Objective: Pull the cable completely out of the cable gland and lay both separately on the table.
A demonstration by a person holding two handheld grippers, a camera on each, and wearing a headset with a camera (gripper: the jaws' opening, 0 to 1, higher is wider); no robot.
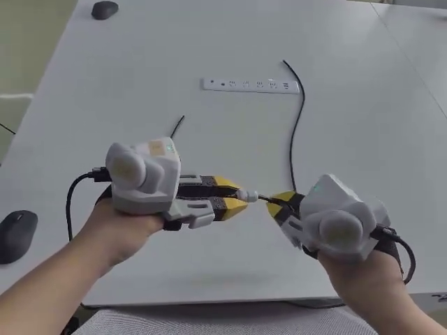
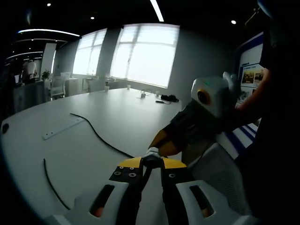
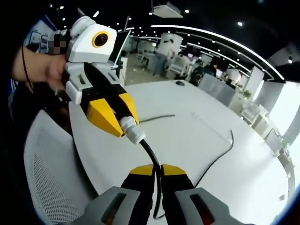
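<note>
Sitting in the air between the two grippers, the cable gland (image 1: 248,196) is a small pale fitting held above the near edge of the worktop (image 1: 363,139), not resting on it. The black cable (image 3: 151,152) comes straight out of its right end.

The left gripper (image 1: 241,197) has its yellow-tipped jaws pressed together on the gland's body. The right gripper (image 1: 276,202) has its jaws pinching the cable just beside the gland, with a short bare stretch of cable between the two sets of tips. In the right gripper view the cable passes down between that gripper's own jaws. A black line trailing away over the worktop towards the far side looks like its free length.

Gland and cable share one long axis, running left to right from one pair of jaws into the other, nearly level. The cable is not yet drawn out, so I judge the pull to be the step in hand. It calls for the right gripper to draw away to the right along that axis while the left holds the gland fast. Each gripper is nearest its own piece.

Farther off lie a white power strip (image 1: 251,85), a short loose black wire (image 1: 178,125), a dark mouse (image 1: 15,235) at the near left and another mouse (image 1: 105,9) at the far edge. No brand, label or writing can be read on any of them.
</note>
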